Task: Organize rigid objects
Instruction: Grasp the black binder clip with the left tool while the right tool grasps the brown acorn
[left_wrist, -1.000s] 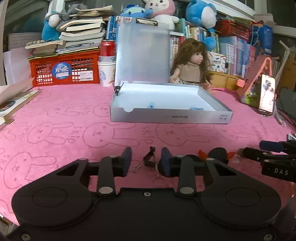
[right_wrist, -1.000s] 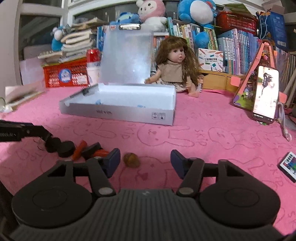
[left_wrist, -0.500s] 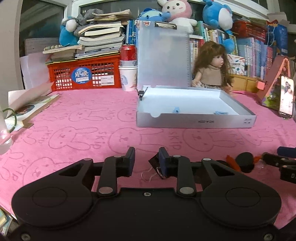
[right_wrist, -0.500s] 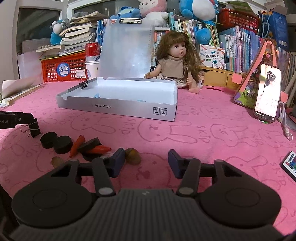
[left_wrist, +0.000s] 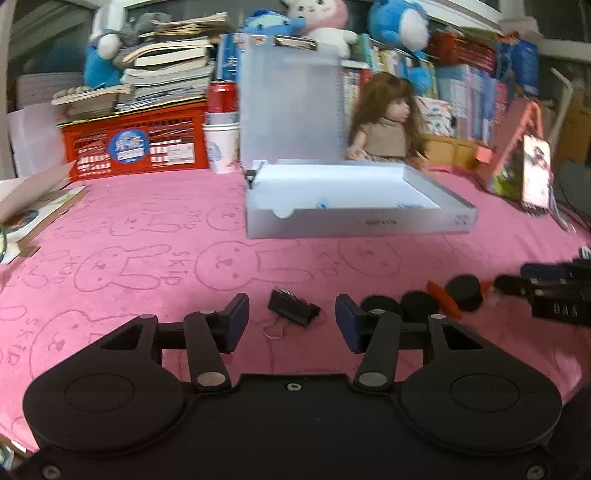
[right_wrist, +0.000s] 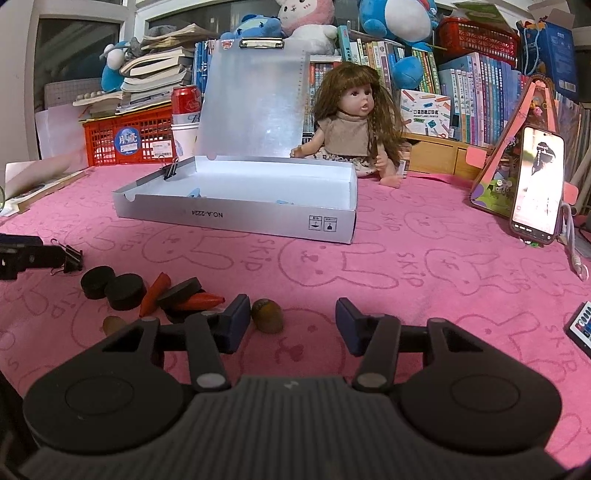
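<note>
A black binder clip (left_wrist: 293, 306) lies on the pink cloth between the open jaws of my left gripper (left_wrist: 291, 321); it also shows in the right wrist view (right_wrist: 70, 258). Black discs (right_wrist: 112, 286) and red cone pieces (right_wrist: 157, 293) lie in a cluster to its right. A brown nut-like object (right_wrist: 266, 315) lies just inside the left finger of my open, empty right gripper (right_wrist: 290, 319). An open silver box (right_wrist: 240, 206) with its lid up stands behind, a binder clip (right_wrist: 170, 170) on its rim.
A doll (right_wrist: 354, 122) sits behind the box. A phone on a stand (right_wrist: 537, 184) is at the right, a red basket (right_wrist: 127, 138) with books and a can (right_wrist: 184, 101) at the back left. A remote (right_wrist: 581, 326) lies at the right edge.
My left gripper was shut on the binder clip half a second ago; now its jaws are open and the clip lies on the cloth. The right gripper has barely moved.
</note>
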